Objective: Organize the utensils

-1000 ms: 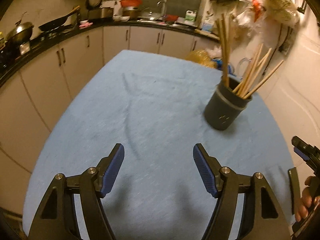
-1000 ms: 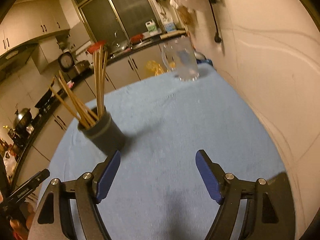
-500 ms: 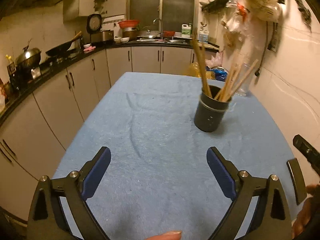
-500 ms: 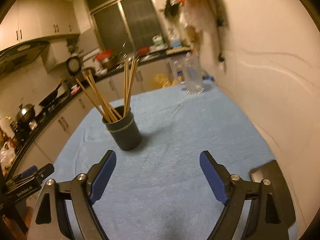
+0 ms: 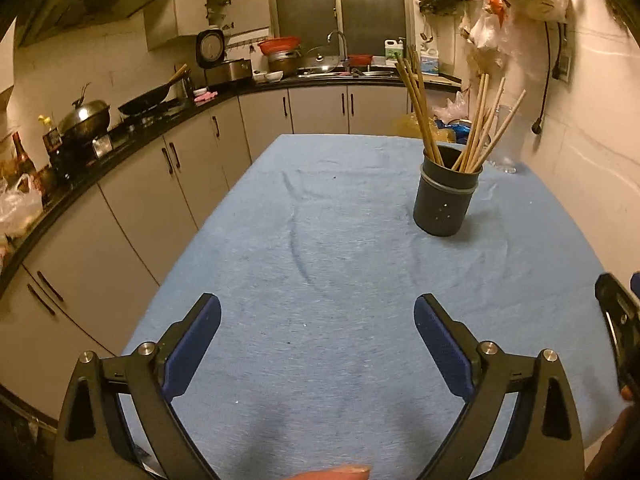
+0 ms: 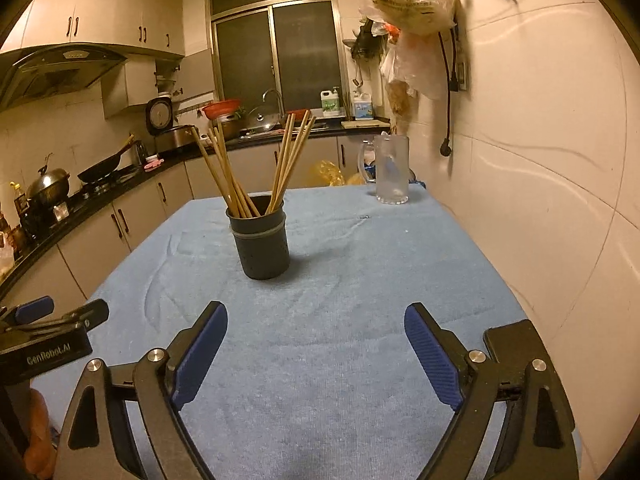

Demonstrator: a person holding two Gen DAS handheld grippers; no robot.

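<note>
Two black two-finger grippers with ribbed blue pads hang low over the near end of a table draped in a light blue terry cloth [image 5: 320,320]. The left gripper [image 5: 318,328] has its jaws spread wide with only bare cloth between them; a fingertip shows at the bottom edge of its view. The right gripper [image 6: 316,330] has its jaws opening, nothing between them either, and a flat black rectangular object [image 6: 516,338] lies on the cloth just beside its right finger. From the right wrist view the left gripper's body sits off to the left, over the table's left edge.

Broad, nappy cloth with a few shallow creases runs open from the pads to the middle of the table. There stands a dark grey cylindrical holder [image 6: 262,248] with a paler band below its rim, upright, well apart from both grippers. A bundle of thin, pale wooden chopsticks [image 6: 288,160] stands in it, fanned out and leaning against the rim.

At the far right corner, near the white tiled wall, stands a clear glass mug [image 6: 390,172] with a handle. Beyond the table's far edge runs a black countertop over cream cabinets.
</note>
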